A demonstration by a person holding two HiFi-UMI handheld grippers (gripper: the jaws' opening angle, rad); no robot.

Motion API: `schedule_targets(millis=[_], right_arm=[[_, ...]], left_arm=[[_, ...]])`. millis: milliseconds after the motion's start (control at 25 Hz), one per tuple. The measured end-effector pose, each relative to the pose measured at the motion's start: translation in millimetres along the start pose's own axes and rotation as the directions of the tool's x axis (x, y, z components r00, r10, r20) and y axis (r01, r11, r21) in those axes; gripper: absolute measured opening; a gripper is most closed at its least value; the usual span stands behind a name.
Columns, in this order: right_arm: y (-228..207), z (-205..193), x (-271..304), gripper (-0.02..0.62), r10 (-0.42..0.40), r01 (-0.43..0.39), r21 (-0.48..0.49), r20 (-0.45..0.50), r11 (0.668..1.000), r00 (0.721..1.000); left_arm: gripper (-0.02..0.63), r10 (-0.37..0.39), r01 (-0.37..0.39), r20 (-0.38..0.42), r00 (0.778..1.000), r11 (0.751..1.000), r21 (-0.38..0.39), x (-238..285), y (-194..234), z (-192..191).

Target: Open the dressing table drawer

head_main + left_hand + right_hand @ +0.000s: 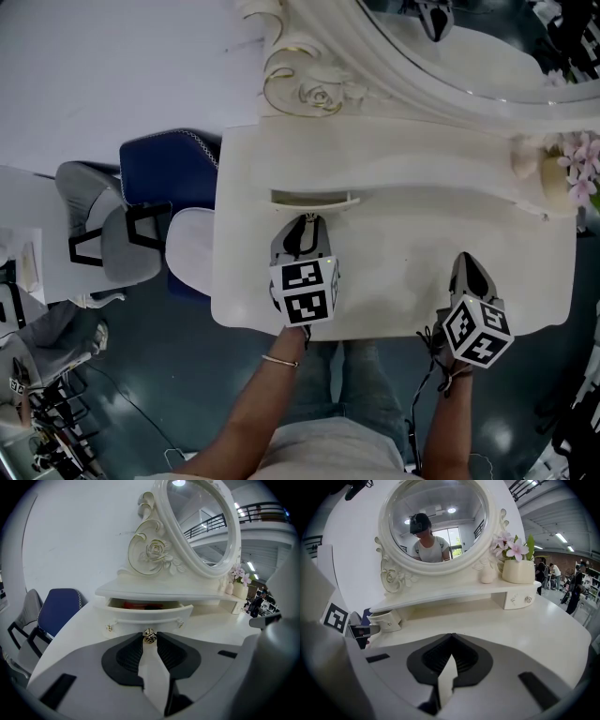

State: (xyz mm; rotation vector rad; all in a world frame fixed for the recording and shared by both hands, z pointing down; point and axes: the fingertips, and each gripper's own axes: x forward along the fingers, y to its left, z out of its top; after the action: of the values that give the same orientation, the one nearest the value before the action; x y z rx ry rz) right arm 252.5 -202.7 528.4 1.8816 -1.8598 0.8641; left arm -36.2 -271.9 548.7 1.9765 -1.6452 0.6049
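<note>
- White wall backs a cream counter [403, 272], with a carved oval mirror [199, 527] rising at its 12 o'clock edge. Dark floor lies around it in the head view.
- A blue chair [169, 164] and a grey chair [103, 234] stand off the counter's 9 o'clock side.
- A raised shelf [454, 591] runs below the mirror. Toward its 3 o'clock end, a pale pot of pink flowers [518, 570] stands just beside a small cream vase [487, 573].
- The drawer [145, 612] sits under the shelf's left end, at about 11 o'clock on the counter. It stands partly pulled out, and an opening behind its curved front shows something red [140, 605] inside.
- The left hand-held gripper [150, 639] is at 6 o'clock of the drawer and points at it. Its jaws are narrow and clamped on the small brass knob [149, 635] at the middle of the drawer front.
- Two smaller metal fittings sit on the drawer front, at 9 and 3 o'clock of the knob.
- The right hand-held gripper [451, 637] hangs over the counter's front edge, at 4 o'clock of the left one and well apart from it. Its jaw tips meet, with nothing between them.
- A second small drawer [518, 599] is pushed in under the shelf's right end, at 1 o'clock of the right hand-held gripper.
</note>
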Motion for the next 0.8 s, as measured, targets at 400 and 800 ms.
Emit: schedule_targets(millis=[400,800], right_arm=[[3.6,-0.5,-1.4,0.008,0.006,-0.006,-0.009,-0.003,1.0,1.0],[-3.5,-3.0,-6.8,0.008,-0.006,0.006,-0.007,0.0,1.0,1.0]], left_arm=[[0.104,-0.002,0.002,-0.004,1.0,1.0,0.003,-0.9,-0.2,-0.2],[0.104,0.002,-0.002,0.002,1.0,1.0,0.012,-1.3,0.3,0.3]])
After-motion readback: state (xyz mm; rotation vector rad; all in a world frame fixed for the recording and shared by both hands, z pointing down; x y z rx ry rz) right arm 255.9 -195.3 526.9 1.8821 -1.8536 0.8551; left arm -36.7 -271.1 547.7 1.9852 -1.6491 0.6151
